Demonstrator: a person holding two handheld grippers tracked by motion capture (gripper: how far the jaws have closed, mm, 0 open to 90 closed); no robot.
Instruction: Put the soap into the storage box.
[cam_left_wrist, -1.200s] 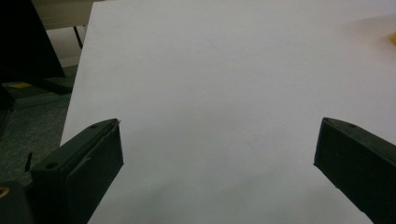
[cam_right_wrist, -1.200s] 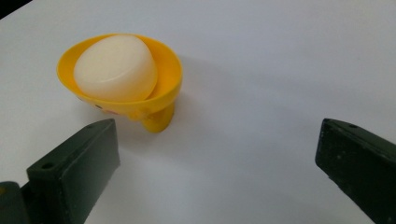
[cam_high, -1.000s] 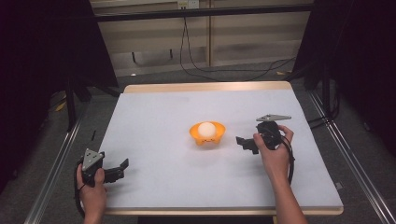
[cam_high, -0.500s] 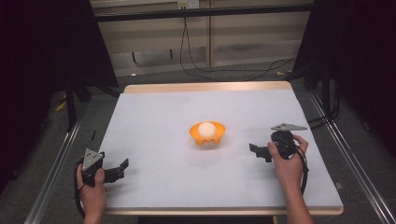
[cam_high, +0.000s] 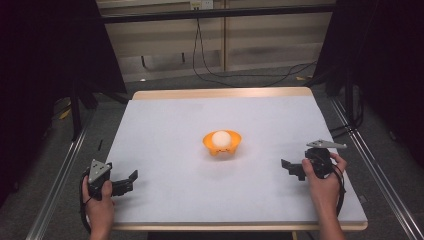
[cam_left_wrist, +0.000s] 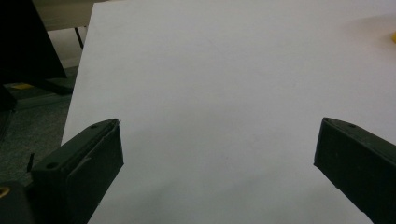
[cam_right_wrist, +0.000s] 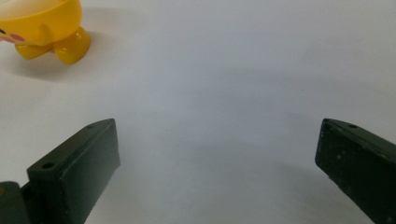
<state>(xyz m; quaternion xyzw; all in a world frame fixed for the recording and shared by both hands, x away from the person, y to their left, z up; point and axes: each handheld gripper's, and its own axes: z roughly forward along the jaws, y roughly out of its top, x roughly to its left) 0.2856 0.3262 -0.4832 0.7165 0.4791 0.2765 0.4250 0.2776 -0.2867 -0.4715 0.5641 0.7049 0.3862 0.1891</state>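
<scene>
I am holding the left tool (cam_high: 127, 181) and right tool (cam_high: 292, 169) released and empty at the near corners of the white surface (cam_high: 170, 130), well apart from the orange bowl (cam_high: 222, 143) cradling a white ball (cam_high: 221, 137) mid-surface.

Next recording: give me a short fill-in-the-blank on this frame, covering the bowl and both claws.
1. The orange bowl holds a white ____.
2. The bowl stands near the ____ of the white table.
3. The left claw and the right claw both have their jaws ____.
4. The claw closer to the bowl is the ____ one.

Missing words: ball; middle; open; right
</scene>
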